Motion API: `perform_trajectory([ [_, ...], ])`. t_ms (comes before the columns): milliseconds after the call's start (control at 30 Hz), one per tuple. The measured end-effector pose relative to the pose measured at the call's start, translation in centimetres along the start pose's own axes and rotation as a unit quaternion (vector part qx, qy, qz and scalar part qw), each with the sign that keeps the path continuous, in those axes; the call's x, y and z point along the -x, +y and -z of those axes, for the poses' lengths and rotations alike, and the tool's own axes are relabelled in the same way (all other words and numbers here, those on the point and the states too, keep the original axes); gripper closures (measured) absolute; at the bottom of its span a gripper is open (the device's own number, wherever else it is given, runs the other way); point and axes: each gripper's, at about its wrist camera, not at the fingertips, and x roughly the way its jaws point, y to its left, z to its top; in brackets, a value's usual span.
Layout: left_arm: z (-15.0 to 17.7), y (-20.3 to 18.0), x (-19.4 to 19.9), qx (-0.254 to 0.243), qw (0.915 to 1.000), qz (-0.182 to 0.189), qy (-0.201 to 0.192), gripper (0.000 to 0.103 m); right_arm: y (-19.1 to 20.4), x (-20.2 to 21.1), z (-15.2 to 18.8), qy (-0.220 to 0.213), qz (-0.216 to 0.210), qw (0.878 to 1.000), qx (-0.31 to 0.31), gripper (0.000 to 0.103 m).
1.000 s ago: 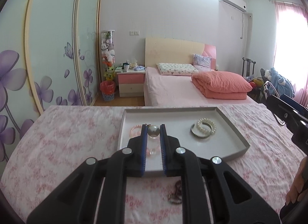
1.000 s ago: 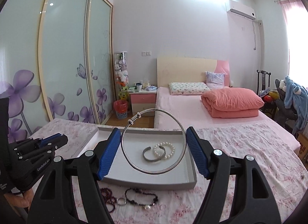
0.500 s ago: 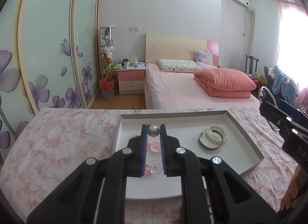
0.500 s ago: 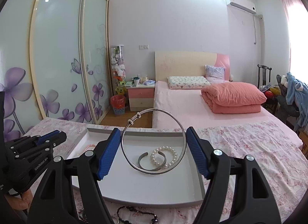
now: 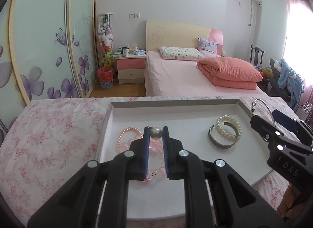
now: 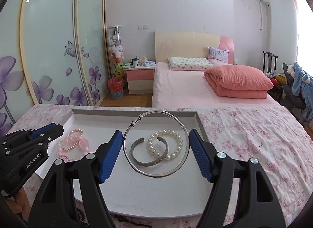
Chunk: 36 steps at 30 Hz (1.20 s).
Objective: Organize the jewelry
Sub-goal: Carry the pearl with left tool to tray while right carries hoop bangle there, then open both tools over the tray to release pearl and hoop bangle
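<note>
A white tray (image 5: 195,117) (image 6: 93,121) lies on the floral tablecloth. My left gripper (image 5: 156,132) is shut on a large pearl bead (image 5: 156,132), held over the tray's left part above pink bead bracelets (image 5: 125,133) (image 6: 73,143). My right gripper (image 6: 156,143) is shut on a thin silver bangle (image 6: 135,123), its blue pads pressing the ring's two sides over the tray's right part. Seen through the bangle, a grey cuff (image 6: 137,145) (image 5: 212,139) and a white pearl bracelet (image 6: 177,139) (image 5: 229,128) rest in the tray.
Dark bead strings (image 6: 121,218) lie on the cloth in front of the tray. Beyond the table are a pink bed (image 5: 176,75), a nightstand (image 5: 130,67), a red bin (image 5: 105,76) and flower-printed wardrobe doors (image 5: 39,51). A hand (image 5: 287,206) shows at the right edge.
Both grippers have moved forward and down over the tray, which now fills more of each view. The dark beads have slipped toward the bottom edge. Both grips are unchanged.
</note>
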Motion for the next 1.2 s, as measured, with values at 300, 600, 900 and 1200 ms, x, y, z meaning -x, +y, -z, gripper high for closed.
perform_trajectory([
  [300,0.3,-0.1,-1.4,0.002,0.9998,0.006,0.019,0.086,0.4,-0.9,0.2,0.016,0.0,1.0,0.007,0.032],
  [600,0.2,1.7,-0.7,0.028,0.9994,0.0,0.019,0.074,-0.6,0.2,-0.4,0.002,0.008,1.0,-0.001,0.024],
  [900,0.0,3.1,1.8,0.039,0.9991,-0.013,0.008,0.074,-0.5,1.9,-0.2,-0.001,0.009,1.0,0.003,0.024],
  [1200,1.9,3.4,5.0,0.039,0.9991,-0.012,0.011,0.071,-0.3,4.5,1.5,0.01,0.003,1.0,0.014,0.025],
])
